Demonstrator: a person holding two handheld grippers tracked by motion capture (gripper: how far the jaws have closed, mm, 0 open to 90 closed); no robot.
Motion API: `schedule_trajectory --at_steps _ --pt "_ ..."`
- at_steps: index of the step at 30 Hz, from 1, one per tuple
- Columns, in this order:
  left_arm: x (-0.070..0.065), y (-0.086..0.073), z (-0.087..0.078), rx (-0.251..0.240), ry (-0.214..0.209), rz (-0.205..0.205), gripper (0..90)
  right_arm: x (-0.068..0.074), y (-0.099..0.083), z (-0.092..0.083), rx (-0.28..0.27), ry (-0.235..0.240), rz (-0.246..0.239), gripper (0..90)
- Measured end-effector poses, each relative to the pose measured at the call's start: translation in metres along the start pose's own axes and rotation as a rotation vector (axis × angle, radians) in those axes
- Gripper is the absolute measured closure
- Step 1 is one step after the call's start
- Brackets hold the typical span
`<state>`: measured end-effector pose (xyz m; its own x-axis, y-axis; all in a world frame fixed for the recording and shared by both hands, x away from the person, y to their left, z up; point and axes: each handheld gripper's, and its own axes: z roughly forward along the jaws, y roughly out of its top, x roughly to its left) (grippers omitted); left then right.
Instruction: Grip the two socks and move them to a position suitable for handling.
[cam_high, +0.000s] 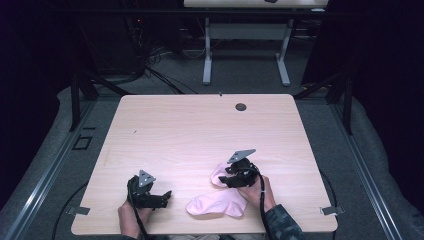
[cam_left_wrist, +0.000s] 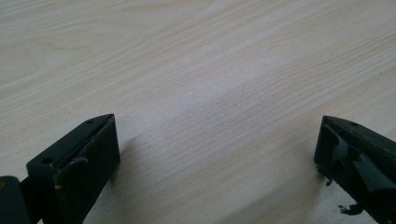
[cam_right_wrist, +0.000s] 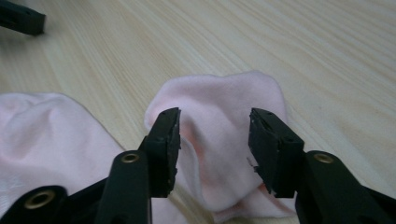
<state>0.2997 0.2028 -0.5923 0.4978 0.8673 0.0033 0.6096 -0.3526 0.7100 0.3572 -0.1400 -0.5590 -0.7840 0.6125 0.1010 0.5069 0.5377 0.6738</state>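
A pale pink sock (cam_high: 217, 204) lies near the front edge of the wooden table (cam_high: 200, 130), with one end folded up into a hump (cam_high: 218, 174). My right gripper (cam_high: 225, 179) sits low at that hump. In the right gripper view its jaws (cam_right_wrist: 214, 126) stand apart with the pink hump (cam_right_wrist: 224, 93) between and beyond them, and the pads do not press on it. The flat part of the sock (cam_right_wrist: 46, 135) lies to the left. My left gripper (cam_high: 167, 196) rests to the left of the sock, its jaws (cam_left_wrist: 217, 144) wide open over bare wood.
A small round grommet (cam_high: 241, 106) is set in the table near its far edge. Beyond it stands another table on white legs (cam_high: 207, 55), and dark frame bars flank both sides. One jaw of the left gripper (cam_right_wrist: 21, 18) shows in the right gripper view.
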Motion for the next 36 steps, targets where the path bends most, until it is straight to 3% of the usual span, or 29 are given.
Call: schedule_trajectory --at_steps 4,5,7,12,14,19,21,26,29,36 --pt "0.000 0.000 0.000 -0.003 0.003 -0.004 0.1 -0.010 -0.006 -0.020 -0.062 -0.006 0.049 41.7" --pt "0.000 0.000 0.000 -0.001 0.004 -0.005 0.0 -0.019 -0.011 -0.031 -0.090 -0.017 0.094 40.9" --pt "0.001 0.001 0.000 0.002 0.003 -0.005 0.0 -0.022 -0.013 -0.035 -0.091 -0.024 0.104 40.9" --pt "0.000 0.009 -0.003 -0.005 -0.026 -0.021 1.0 -0.036 -0.027 -0.054 -0.122 -0.060 0.187 43.8" --pt "-0.008 0.021 -0.009 -0.019 -0.042 0.010 3.8 -0.038 -0.032 -0.057 -0.126 -0.068 0.207 44.7" --pt "-0.047 0.063 -0.014 -0.039 -0.140 0.148 15.6 -0.036 -0.037 -0.055 -0.091 -0.079 0.211 50.6" --pt "-0.067 0.082 -0.010 -0.028 -0.209 0.220 24.0 -0.032 -0.037 -0.054 -0.086 -0.075 0.200 53.3" --pt "-0.107 0.109 0.013 0.016 -0.327 0.338 39.2 -0.026 -0.038 -0.048 -0.067 -0.060 0.190 57.0" --pt "-0.125 0.119 0.032 0.079 -0.362 0.408 44.8 -0.026 -0.040 -0.045 -0.070 -0.047 0.196 57.2" --pt "-0.141 0.125 0.059 0.157 -0.367 0.466 53.2 -0.029 -0.046 -0.046 -0.074 -0.046 0.209 57.9"
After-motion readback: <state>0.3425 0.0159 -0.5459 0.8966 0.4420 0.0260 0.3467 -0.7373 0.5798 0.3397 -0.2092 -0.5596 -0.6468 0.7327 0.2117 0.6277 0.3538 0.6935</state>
